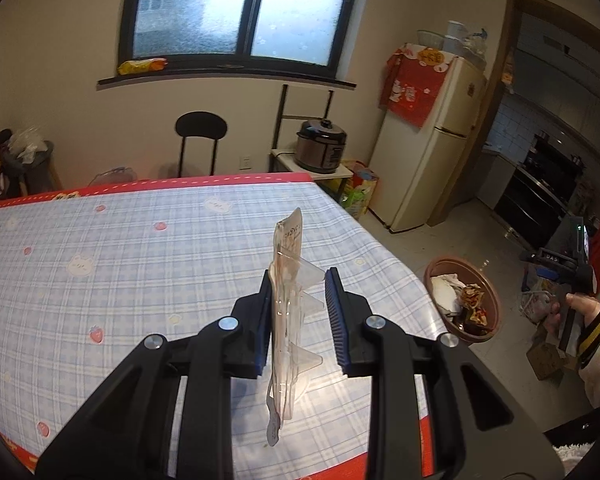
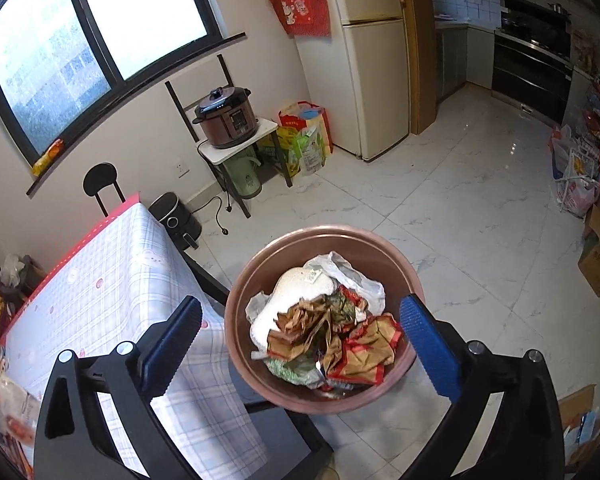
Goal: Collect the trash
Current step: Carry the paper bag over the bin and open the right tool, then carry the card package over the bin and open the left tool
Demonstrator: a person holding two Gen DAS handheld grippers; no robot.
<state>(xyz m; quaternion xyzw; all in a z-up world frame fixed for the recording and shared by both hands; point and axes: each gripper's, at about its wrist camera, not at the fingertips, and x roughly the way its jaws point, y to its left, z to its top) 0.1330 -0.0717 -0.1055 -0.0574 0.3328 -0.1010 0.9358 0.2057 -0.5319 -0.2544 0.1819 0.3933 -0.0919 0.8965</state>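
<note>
Two grippers show: the left gripper (image 1: 300, 316) holds a clear plastic package (image 1: 286, 312) upright above the checked tablecloth (image 1: 120, 264), its fingers narrowed onto the packaging. The right gripper (image 2: 300, 340) hangs with fingers spread wide and empty over the brown trash bin (image 2: 240, 308) of crumpled wrappers (image 2: 340, 336) on the floor beside the table.

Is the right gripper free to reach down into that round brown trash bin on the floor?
Probably yes: the right gripper hangs open directly above the round brown trash bin, with nothing between them.
</note>
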